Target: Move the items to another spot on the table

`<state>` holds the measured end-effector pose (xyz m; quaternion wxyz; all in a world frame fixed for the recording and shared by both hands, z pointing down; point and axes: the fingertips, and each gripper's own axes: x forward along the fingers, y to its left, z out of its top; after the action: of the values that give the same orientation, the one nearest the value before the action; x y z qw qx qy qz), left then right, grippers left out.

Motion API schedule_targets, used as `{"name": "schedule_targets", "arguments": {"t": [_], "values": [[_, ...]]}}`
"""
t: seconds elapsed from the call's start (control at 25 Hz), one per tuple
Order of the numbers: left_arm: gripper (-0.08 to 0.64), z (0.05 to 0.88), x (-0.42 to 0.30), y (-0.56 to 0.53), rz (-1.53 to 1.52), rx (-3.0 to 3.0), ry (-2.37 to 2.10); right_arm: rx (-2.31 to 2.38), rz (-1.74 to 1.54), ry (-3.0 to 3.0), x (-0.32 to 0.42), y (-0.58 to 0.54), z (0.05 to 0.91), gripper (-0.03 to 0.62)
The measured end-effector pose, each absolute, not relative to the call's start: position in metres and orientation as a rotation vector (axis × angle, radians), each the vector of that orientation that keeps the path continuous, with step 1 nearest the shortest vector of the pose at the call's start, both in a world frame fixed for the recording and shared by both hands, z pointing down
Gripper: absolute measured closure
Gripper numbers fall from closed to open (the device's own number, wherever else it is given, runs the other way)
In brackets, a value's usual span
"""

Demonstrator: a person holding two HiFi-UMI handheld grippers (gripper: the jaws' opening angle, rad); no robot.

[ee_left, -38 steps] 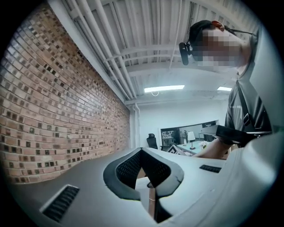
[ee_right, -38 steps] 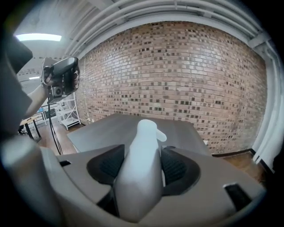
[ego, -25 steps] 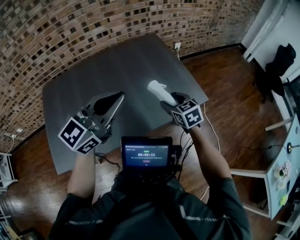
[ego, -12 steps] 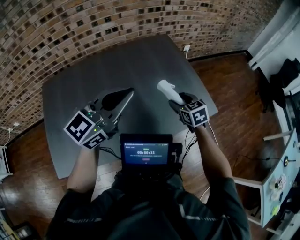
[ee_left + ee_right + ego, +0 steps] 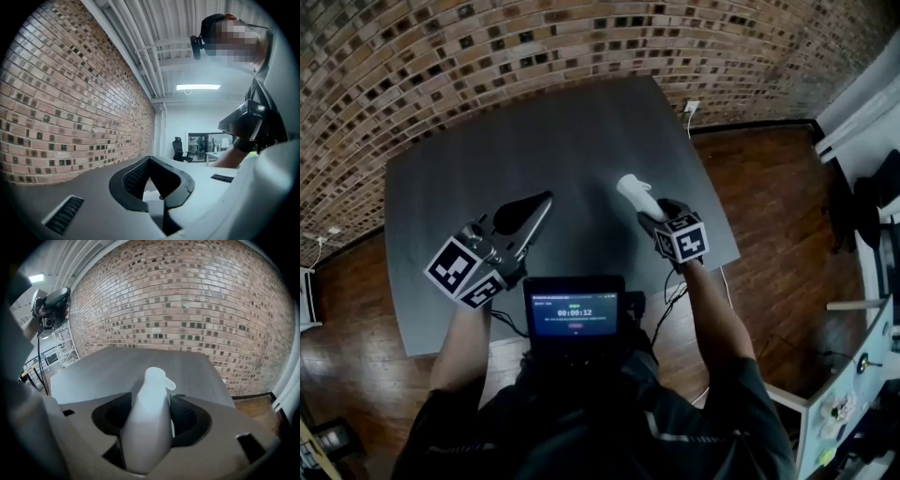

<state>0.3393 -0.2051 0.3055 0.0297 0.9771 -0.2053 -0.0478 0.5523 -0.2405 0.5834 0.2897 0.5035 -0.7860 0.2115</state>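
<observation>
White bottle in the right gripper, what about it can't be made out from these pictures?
- Base: in the right gripper view the white bottle runs down between the jaws of the right gripper, which cover its lower part. In the head view the gripper's body hides it.
- Contents: the wall is opaque in both views.
- Label: the bottle is too small in the head view, and the right gripper view shows only one plain side.

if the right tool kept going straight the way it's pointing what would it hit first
The right tool, shut on the white bottle, points across the grey table toward the brick wall. Probably the wall first, though it might graze the tabletop; depth is unclear.
</observation>
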Motion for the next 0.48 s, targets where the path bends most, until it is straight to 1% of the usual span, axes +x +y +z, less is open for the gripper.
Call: {"name": "schedule_targets", "arguments": {"t": [0.2, 0.48], "values": [[0.558, 0.317, 0.362, -0.23, -0.127, 2.974, -0.708, 1.294, 0.558, -2.081, 0.578, -0.273, 0.612, 0.328], [0.558, 0.337, 0.389, -0.26, -0.087, 2.932, -0.845, 1.196, 0.515, -2.087, 0.595, -0.304, 0.657, 0.328]]}}
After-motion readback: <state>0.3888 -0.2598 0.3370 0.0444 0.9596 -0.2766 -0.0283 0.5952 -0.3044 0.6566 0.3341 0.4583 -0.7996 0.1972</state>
